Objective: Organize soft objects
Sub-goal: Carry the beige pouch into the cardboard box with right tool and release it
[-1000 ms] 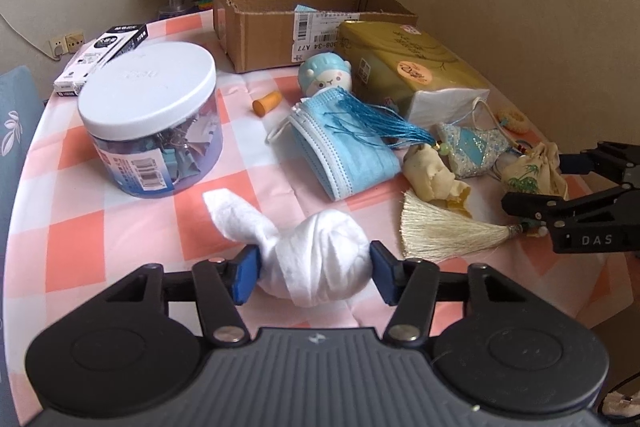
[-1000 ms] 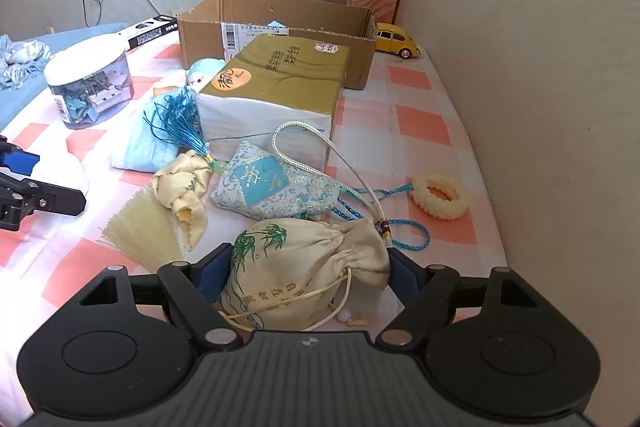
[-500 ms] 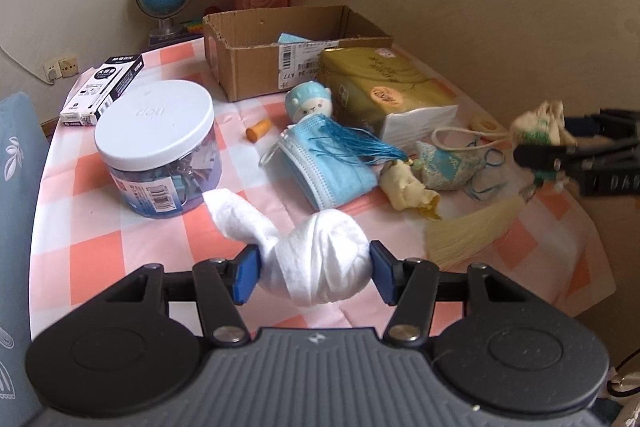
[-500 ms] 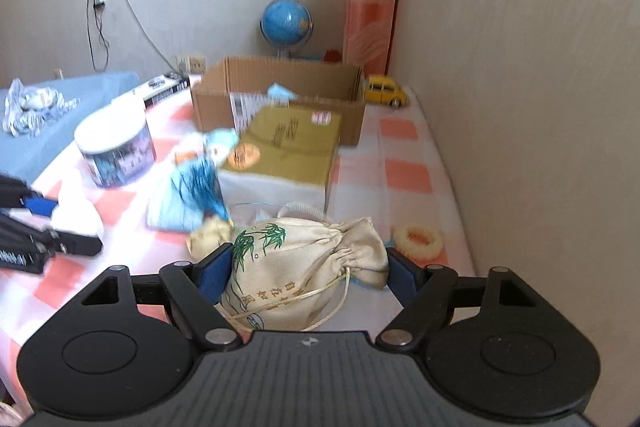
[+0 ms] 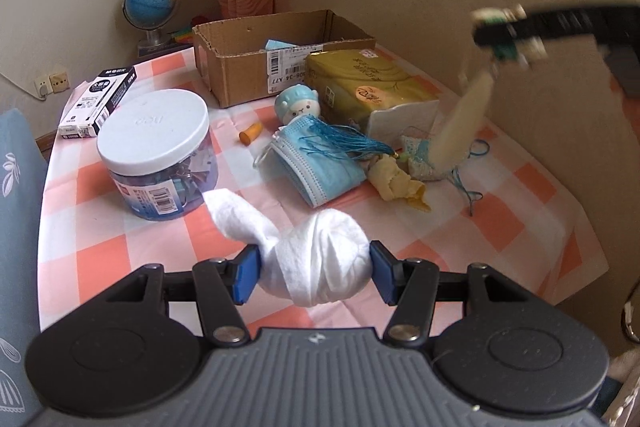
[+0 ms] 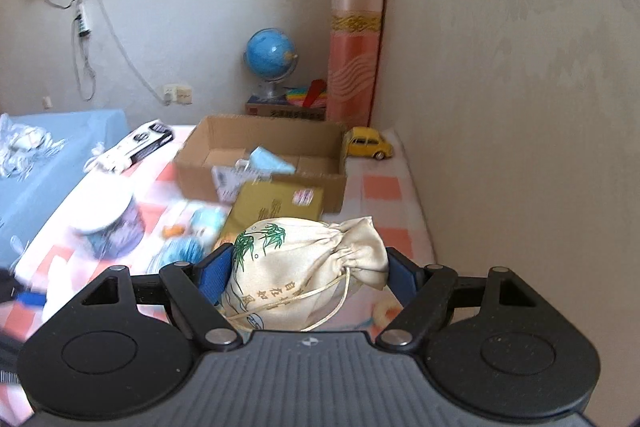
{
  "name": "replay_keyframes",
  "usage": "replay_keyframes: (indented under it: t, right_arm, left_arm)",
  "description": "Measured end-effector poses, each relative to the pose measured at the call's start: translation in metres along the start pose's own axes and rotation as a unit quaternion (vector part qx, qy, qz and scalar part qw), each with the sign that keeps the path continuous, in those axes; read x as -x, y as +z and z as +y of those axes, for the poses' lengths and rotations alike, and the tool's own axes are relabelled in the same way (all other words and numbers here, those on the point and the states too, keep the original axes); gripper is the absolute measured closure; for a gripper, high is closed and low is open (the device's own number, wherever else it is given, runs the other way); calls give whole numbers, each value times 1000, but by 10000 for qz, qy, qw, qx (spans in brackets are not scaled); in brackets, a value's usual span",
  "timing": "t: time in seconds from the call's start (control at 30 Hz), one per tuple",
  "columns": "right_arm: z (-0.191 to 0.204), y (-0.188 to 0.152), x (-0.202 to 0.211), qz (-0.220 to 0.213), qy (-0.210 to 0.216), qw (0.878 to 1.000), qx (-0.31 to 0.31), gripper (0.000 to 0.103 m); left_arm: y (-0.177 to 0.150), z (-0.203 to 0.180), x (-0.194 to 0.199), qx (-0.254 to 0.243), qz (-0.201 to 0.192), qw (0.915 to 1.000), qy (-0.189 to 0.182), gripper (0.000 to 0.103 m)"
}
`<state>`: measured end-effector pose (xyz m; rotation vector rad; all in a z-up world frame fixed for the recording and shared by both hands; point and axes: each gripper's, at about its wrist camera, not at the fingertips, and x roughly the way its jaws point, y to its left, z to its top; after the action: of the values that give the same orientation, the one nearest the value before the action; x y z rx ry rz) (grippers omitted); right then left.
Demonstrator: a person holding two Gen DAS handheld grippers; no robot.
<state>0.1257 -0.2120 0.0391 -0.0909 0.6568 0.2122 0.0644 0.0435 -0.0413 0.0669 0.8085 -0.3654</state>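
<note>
My left gripper (image 5: 314, 273) is shut on a white knotted cloth (image 5: 316, 259) and holds it above the checkered table (image 5: 80, 227). My right gripper (image 6: 308, 281) is shut on a beige drawstring pouch (image 6: 296, 271) with green bamboo print, raised high above the table. In the left wrist view it shows blurred at the upper right (image 5: 504, 35), with a cream tassel (image 5: 464, 123) hanging below it. A blue face mask (image 5: 316, 163), a blue tassel (image 5: 344, 143), a yellow cloth piece (image 5: 396, 179) and a light-blue sachet (image 5: 420, 157) lie mid-table. An open cardboard box (image 5: 276, 59) stands at the back.
A white-lidded jar of clips (image 5: 156, 155), a black-and-white box (image 5: 98, 99), a small doll head (image 5: 298, 107), an orange cap (image 5: 250, 133) and a gold tissue pack (image 5: 360, 87) stand around. A globe (image 5: 150, 5) and a yellow toy car (image 6: 368, 143) are at the back. A wall runs along the right.
Both grippers have risen further. The right one has lifted the pouch and the tassel hanging from it well clear of the table; the left still holds the white cloth.
</note>
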Motion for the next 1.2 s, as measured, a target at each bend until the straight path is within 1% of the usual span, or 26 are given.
replay_keyframes:
  t: [0.1,0.17,0.3,0.5,0.67,0.77,0.9,1.1,1.13,1.17,1.2]
  right_arm:
    - [-5,25,-12,154,-16,9997,-193,20]
    - [-11,42,-21,290,68,9989,-373,20]
    - [-15,76,-36,254,65,9988,-425,20]
    - [-9,129,-61,253,248,9986,-394,20]
    - [4,169,-101,306,311,9979,-480,20]
    - [10,184,-128,375,265,9975,-528,20]
    - [14,190,-165,557,245,9958,-685,20]
    - [17,175,-217,922,187,9917,-874,19]
    - [17,172,-225,968,140,9914,-869,17]
    - [18,170,-232,988,111,9913,-867,12]
    - [17,169,-236,1010,110,9911,-861,10]
  left_arm:
    - [1,1,1,-68,2,10000,-13,47]
    - [3,0,2,-131,-6,9999,-11,47]
    - [6,1,5,-162,-44,9998,-49,47]
    - [10,6,0,-54,-56,10000,-48,47]
    - [13,13,-7,84,-17,10000,12,47]
    - [14,18,-11,184,17,9998,68,47]
    - [13,24,-18,275,120,9994,144,47]
    - [11,31,-23,357,226,9988,240,47]
    - [11,32,-24,364,239,9987,247,47]
    - [10,32,-24,373,253,9987,252,47]
    - [10,32,-25,383,265,9986,255,47]
